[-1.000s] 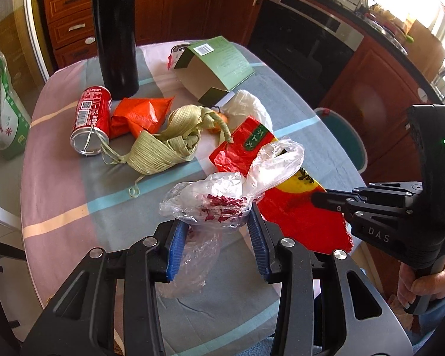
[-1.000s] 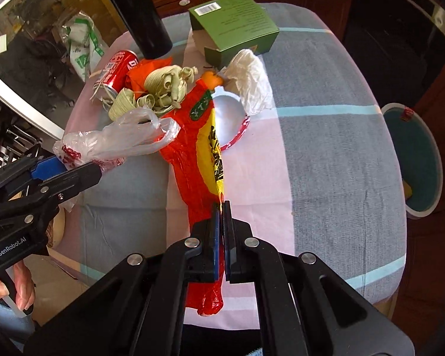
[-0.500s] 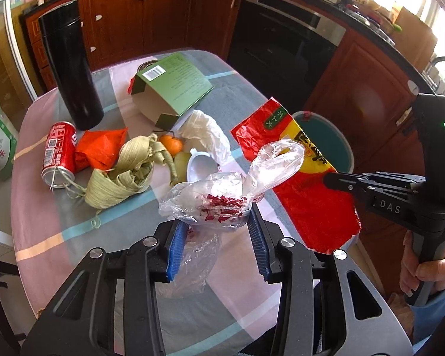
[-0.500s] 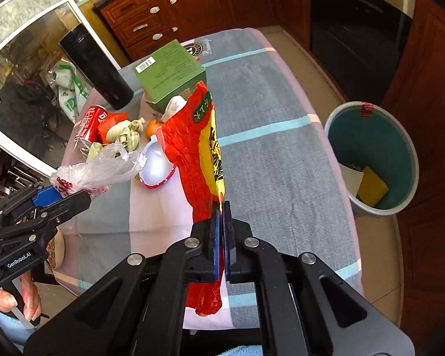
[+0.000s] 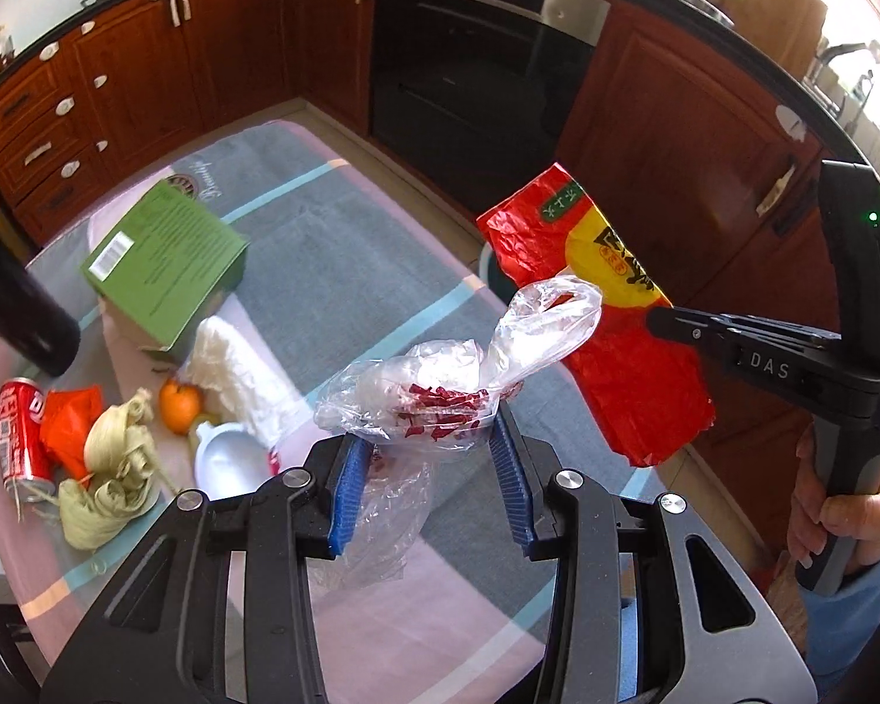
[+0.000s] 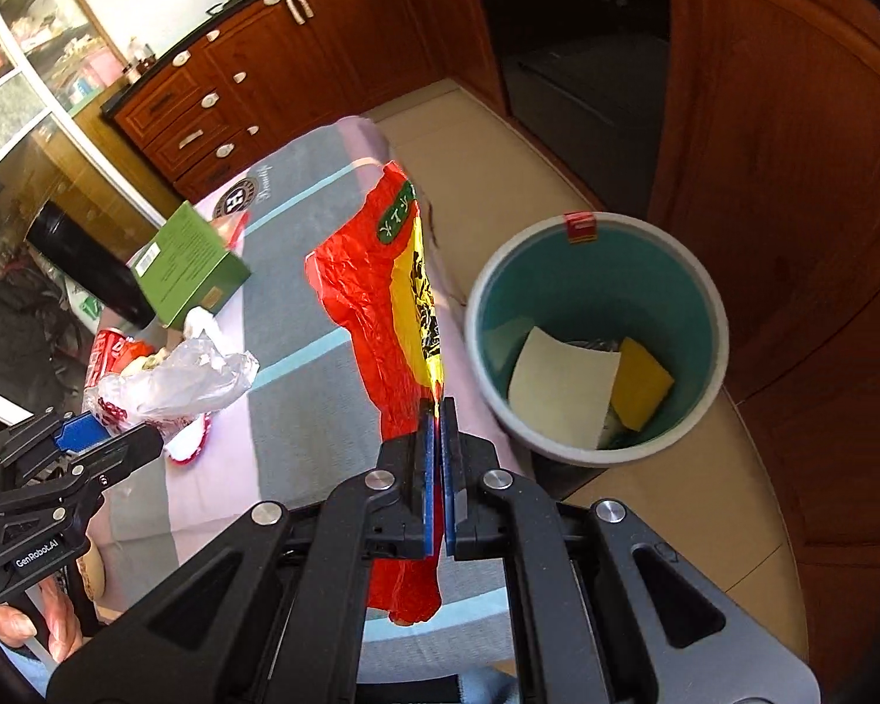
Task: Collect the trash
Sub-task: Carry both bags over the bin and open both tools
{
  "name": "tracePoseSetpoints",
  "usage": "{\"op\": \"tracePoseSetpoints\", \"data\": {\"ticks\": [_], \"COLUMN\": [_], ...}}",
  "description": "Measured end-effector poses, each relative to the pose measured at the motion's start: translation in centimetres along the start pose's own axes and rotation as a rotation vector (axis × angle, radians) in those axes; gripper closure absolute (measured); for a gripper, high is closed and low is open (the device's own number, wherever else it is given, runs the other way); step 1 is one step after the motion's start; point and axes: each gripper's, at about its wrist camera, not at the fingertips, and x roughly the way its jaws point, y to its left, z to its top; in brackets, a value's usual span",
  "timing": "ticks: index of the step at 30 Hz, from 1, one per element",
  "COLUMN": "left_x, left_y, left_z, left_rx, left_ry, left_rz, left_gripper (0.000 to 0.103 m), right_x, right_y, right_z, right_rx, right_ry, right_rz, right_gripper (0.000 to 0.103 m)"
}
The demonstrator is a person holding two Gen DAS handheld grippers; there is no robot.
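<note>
Two pieces are in hand: your right gripper [image 6: 438, 410] is pinching the red wrapper [image 6: 393, 293] tight, your left gripper [image 5: 434, 446] is clamping the clear bag [image 5: 440, 393] part-open — both over the table [image 5: 346, 270] edge. Next: reaching the bin [image 6: 592, 317] and letting go.

Two handheld grippers are angling steeply downward side by side. The left gripper [image 5: 434, 469] is standing partly spread, its blue pads [image 5: 346, 487] pressing in on a crumpled clear bag bunched between them. The right gripper [image 6: 439, 457] is clamping tight — its pads [image 6: 450, 469] nearly meeting on a thin red wrapper. A hand [image 5: 833, 519] is gripping the right tool's handle from below; another hand [image 6: 35, 625] is doing the same on the left.
</note>
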Motion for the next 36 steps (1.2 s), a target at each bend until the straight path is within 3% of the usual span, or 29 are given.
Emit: {"op": "tracePoseSetpoints", "data": {"ticks": [9, 19, 21, 23, 24, 27, 30, 32, 36], "left_x": [5.7, 11.9, 13.0, 14.0, 14.5, 16.0, 16.9, 17.4, 17.4], "left_y": [-6.3, -9.6, -9.9, -10.0, -10.2, -10.5, -11.2, -11.6, -12.0], "left_z": [5.7, 8.7, 9.0, 8.9, 8.9, 9.0, 8.9, 9.0, 9.1], "left_rx": [0.121, 0.159, 0.171, 0.178, 0.181, 0.184, 0.199, 0.209, 0.22], "left_ry": [0.052, 0.132, 0.147, 0.163, 0.171, 0.192, 0.205, 0.207, 0.19], "left_rz": [-0.041, -0.068, -0.063, -0.063, -0.062, -0.064, -0.06, -0.045, 0.005], "left_gripper": [0.062, 0.061, 0.061, 0.061, 0.061, 0.061, 0.056, 0.044, 0.024], "right_x": [1.8, 6.9, 7.5, 7.7, 7.7, 7.6, 7.3, 7.0, 6.6], "right_y": [-9.1, -13.2, -13.7, -14.2, -14.3, -14.5, -14.8, -15.1, -15.6], "right_z": [2.5, 3.9, 4.0, 4.0, 4.0, 4.0, 4.1, 4.1, 3.8], "right_rx": [0.135, 0.181, 0.197, 0.215, 0.218, 0.219, 0.23, 0.236, 0.25], "right_ry": [0.013, 0.113, 0.121, 0.119, 0.112, 0.1, 0.095, 0.091, 0.093], "right_rz": [-0.08, -0.119, -0.115, -0.102, -0.108, -0.116, -0.133, -0.146, -0.153], "right_gripper": [0.101, 0.097, 0.091, 0.054, 0.048, 0.046, 0.036, 0.03, 0.028]}}
